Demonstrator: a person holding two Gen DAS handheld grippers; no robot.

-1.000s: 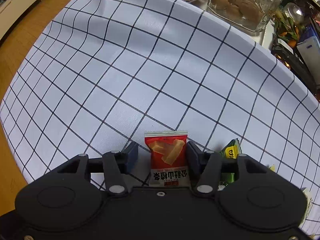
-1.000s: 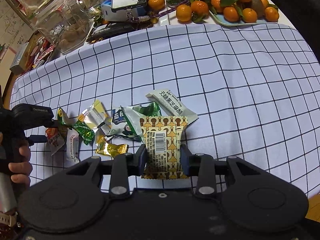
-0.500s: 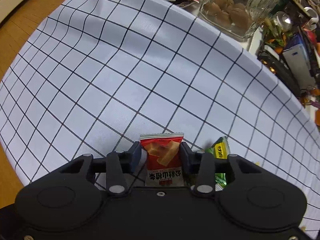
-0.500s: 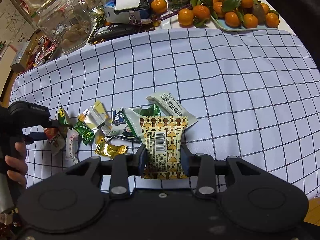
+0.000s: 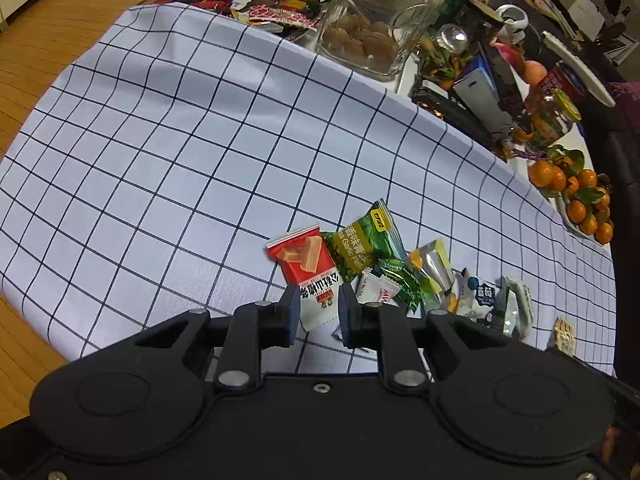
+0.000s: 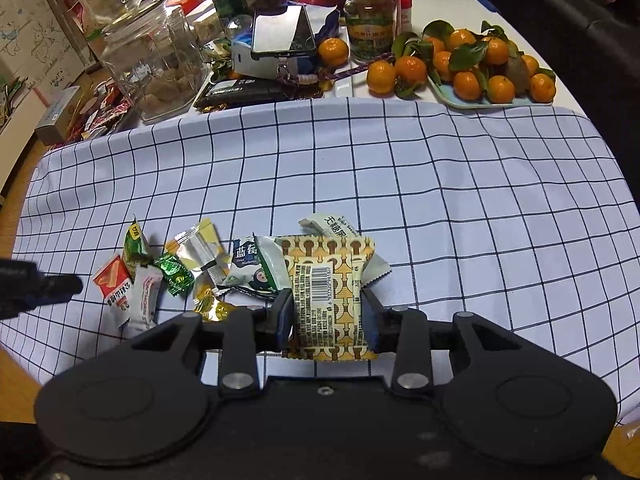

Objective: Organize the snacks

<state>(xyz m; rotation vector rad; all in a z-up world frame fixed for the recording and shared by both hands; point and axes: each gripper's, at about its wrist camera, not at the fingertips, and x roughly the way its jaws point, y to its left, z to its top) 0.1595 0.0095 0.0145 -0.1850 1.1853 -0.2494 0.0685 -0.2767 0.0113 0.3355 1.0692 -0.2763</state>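
Note:
A red snack packet (image 5: pixel 302 258) lies on the checked cloth (image 5: pixel 180 160) at the left end of a row of small packets. My left gripper (image 5: pixel 319 300) hangs above its near white end with the jaws drawn close and nothing pressed between the pads. In the right wrist view the red packet (image 6: pixel 112 280) rests flat, and the left gripper (image 6: pixel 78 286) sits just left of it. My right gripper (image 6: pixel 326 308) is shut on a yellow-brown patterned packet (image 6: pixel 326 280). Beside it lie a blue-white packet (image 6: pixel 256 264), a green candy (image 6: pixel 174 272) and a green packet (image 6: pixel 134 246).
Behind the cloth stand a glass jar (image 6: pixel 152 60), a phone on a box (image 6: pixel 282 34), a labelled jar (image 6: pixel 370 20) and a tray of oranges (image 6: pixel 480 68). More wrappers are heaped at the far left (image 5: pixel 272 4). The cloth's left edge drops to wooden floor (image 5: pixel 40 60).
The left gripper's jaws have closed, and it has risen and drawn back from the red packet, which stays on the cloth. The right gripper keeps its hold, nearly still.

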